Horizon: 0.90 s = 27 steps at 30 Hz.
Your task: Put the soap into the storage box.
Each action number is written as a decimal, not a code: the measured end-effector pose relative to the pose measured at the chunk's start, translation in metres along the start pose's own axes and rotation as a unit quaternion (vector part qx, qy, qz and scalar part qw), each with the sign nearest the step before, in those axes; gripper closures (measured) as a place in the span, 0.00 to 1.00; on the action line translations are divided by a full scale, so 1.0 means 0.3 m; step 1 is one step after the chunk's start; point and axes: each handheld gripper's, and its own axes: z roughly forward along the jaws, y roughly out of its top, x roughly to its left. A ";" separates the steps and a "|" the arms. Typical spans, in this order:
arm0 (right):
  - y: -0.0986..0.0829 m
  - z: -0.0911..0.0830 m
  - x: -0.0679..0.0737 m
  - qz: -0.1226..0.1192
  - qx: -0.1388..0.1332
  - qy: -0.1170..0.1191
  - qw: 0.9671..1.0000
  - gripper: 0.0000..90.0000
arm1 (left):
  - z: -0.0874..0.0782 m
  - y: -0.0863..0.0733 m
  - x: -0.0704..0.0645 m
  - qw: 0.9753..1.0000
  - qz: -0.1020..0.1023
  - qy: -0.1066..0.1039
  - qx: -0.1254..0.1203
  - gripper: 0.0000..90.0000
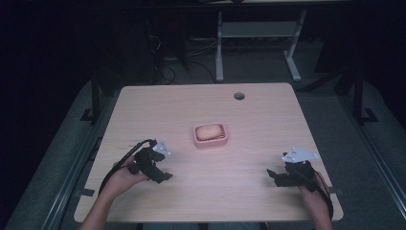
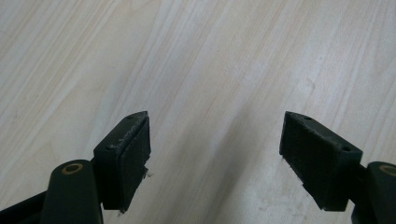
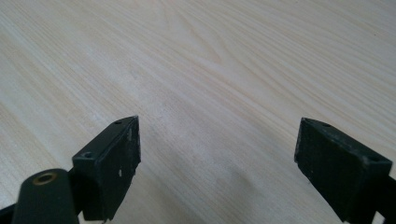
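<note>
A pink soap dish (image 1: 210, 134) holding a pale pink bar of soap (image 1: 208, 131) sits in the middle of the light wooden table (image 1: 201, 103). My left gripper (image 1: 165, 176) rests low over the table's front left, held by a hand, to the left of and nearer than the dish. In the left gripper view its jaws stand wide apart (image 2: 215, 154) over bare wood, open and empty. My right gripper (image 1: 272, 173) sits at the front right, well apart from the dish. Its jaws (image 3: 217, 163) are also spread open over bare wood.
A round cable hole (image 1: 239, 96) lies near the table's far edge. Beyond the table stand white desk legs (image 1: 219, 48) and cables on a dark floor. Each gripper trails a black cable (image 1: 119, 163) toward the front edge.
</note>
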 end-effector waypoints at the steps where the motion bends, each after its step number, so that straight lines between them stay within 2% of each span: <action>1: 0.000 0.000 0.000 0.000 0.000 0.000 1.000 0.15 | -0.001 -0.005 -0.001 1.000 0.002 0.001 0.001 0.27; 12: -0.004 -0.002 -0.001 0.002 0.002 0.000 1.000 0.15 | -0.011 -0.060 -0.016 1.000 -0.005 0.003 0.000 0.27; 21: -0.006 -0.004 0.000 0.000 0.001 0.000 1.000 0.15 | -0.020 -0.109 -0.021 1.000 -0.017 0.011 -0.016 0.27; 27: -0.008 -0.005 0.000 -0.005 0.001 0.003 1.000 0.15 | -0.011 -0.131 -0.028 1.000 -0.021 0.013 -0.010 0.27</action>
